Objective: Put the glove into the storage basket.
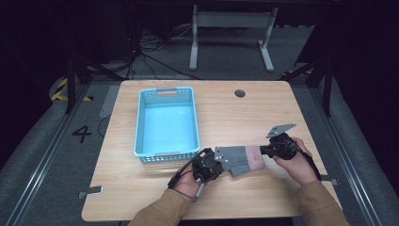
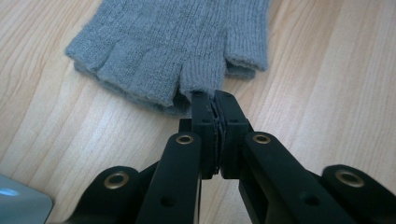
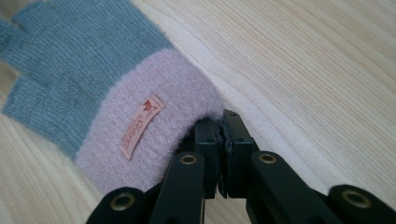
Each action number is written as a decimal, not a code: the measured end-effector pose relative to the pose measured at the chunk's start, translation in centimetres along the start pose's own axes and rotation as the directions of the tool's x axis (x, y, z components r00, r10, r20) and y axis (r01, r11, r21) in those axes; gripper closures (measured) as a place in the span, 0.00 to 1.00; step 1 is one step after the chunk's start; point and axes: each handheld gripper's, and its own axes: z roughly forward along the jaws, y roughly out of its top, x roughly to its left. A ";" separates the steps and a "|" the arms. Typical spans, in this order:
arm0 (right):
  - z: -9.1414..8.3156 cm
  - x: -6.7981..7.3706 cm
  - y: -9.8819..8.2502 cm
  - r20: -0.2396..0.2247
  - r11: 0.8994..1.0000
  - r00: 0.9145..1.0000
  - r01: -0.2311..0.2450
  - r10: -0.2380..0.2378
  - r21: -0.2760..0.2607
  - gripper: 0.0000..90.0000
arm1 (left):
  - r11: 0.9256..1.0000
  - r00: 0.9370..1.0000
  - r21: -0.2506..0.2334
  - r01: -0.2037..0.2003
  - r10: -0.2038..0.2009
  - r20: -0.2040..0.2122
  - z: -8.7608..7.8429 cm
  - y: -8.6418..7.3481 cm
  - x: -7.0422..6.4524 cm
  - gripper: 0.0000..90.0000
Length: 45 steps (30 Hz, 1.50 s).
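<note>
A grey knitted fingerless glove [image 1: 239, 160] with a pink fluffy cuff [image 1: 256, 157] lies stretched across the front of the wooden table [image 1: 235, 113]. My left gripper [image 1: 224, 161] is shut on the glove's finger end; in the left gripper view the jaws [image 2: 213, 100] pinch the edge of a grey finger stub [image 2: 177, 42]. My right gripper [image 1: 264, 151] is shut on the cuff; in the right gripper view its jaws [image 3: 224, 122] clamp the rim of the pink cuff [image 3: 163, 93], which carries a small pink label [image 3: 141, 126]. The grippers face each other.
A light blue plastic basket [image 1: 139, 123] stands to the left of the glove, its near end close to my left gripper; its corner [image 2: 18, 205] shows in the left gripper view. A round cable hole [image 1: 240, 93] sits at the table's far edge.
</note>
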 end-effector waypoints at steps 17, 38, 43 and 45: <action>-0.9 -1.7 -1.2 0.079 0.999 0.996 -0.036 0.036 -0.008 0.69 | 0.999 1.000 -0.022 0.026 -0.027 -0.006 -0.8 -0.3 0.1 0.69; -4.8 -2.9 -2.0 0.067 0.982 0.982 -0.169 0.174 -0.082 0.59 | 0.984 0.993 -0.130 0.120 -0.119 0.015 -1.4 2.4 -0.7 0.47; -6.0 -3.1 -2.2 0.057 0.979 0.983 -0.170 0.177 -0.117 0.58 | 0.988 0.993 -0.102 0.114 -0.111 0.031 -0.9 3.6 -0.5 0.42; -6.1 -3.1 -2.2 0.055 0.980 0.984 -0.161 0.168 -0.120 0.58 | 0.988 0.993 -0.098 0.115 -0.114 0.020 -0.7 4.0 -0.4 0.38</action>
